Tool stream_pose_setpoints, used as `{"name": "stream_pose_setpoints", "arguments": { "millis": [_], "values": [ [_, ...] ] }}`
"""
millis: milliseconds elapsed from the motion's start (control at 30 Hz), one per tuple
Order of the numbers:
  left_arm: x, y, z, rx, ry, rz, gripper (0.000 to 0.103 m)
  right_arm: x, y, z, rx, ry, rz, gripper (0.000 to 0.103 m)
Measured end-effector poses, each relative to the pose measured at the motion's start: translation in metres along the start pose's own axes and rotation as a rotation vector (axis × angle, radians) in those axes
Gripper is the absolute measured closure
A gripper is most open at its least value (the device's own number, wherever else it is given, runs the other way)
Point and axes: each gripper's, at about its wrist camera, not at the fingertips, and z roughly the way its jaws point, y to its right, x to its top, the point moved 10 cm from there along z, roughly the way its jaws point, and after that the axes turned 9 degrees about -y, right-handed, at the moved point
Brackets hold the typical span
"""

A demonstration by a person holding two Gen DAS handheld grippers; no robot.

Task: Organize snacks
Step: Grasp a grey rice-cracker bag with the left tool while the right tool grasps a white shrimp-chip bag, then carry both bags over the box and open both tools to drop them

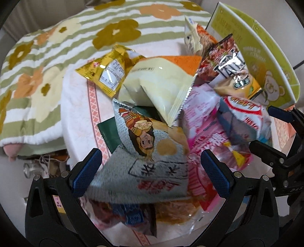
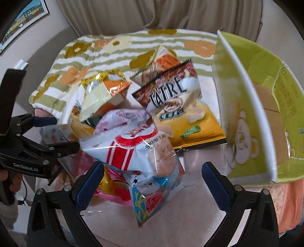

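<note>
A heap of snack bags lies on a pink towel (image 1: 76, 106). My left gripper (image 1: 151, 153) is open, its blue pads on either side of a grey-white bag with a cartoon figure (image 1: 148, 161). Behind that bag lie a pale yellow bag (image 1: 157, 85), a gold packet (image 1: 106, 74) and a pink bag (image 1: 205, 136). My right gripper (image 2: 153, 165) is open astride a red-and-white shrimp snack bag (image 2: 136, 152). A TATRE chip bag (image 2: 176, 106) leans toward the open green box with a bear print (image 2: 247, 114). Each gripper shows in the other's view: the right gripper (image 1: 264, 127) and the left gripper (image 2: 66, 133).
A green-striped floral blanket (image 1: 47, 62) covers the surface behind the heap. Beige curtains (image 2: 171, 13) hang at the back, and a framed picture (image 2: 24, 17) is on the left wall. A hand (image 2: 11, 180) holds the left gripper. An orange cloth (image 2: 290, 199) lies under the box.
</note>
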Motion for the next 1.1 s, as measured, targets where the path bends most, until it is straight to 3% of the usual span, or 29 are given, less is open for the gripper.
{"name": "stream_pose_setpoints", "arguments": {
  "millis": [100, 233, 500, 667, 1100],
  "values": [
    [0.005, -0.003, 0.01, -0.021, -0.023, 0.009, 0.003, 0.0, -0.002, 0.008, 0.004, -0.021, -0.001, 0.003],
    [0.006, -0.003, 0.02, -0.065, -0.052, 0.026, 0.02, 0.001, -0.005, 0.014, 0.018, -0.035, -0.008, 0.007],
    [0.006, 0.005, 0.013, -0.043, -0.03, 0.075, 0.033, 0.002, -0.008, 0.021, 0.067, -0.059, 0.024, 0.023],
    [0.007, 0.004, 0.005, -0.019, -0.009, 0.086, 0.035, 0.0, -0.006, 0.019, 0.064, -0.064, 0.03, 0.034],
    [0.002, 0.007, -0.039, 0.015, 0.069, 0.083, 0.035, -0.007, -0.018, -0.016, 0.105, -0.022, 0.027, 0.039]
  ]
}}
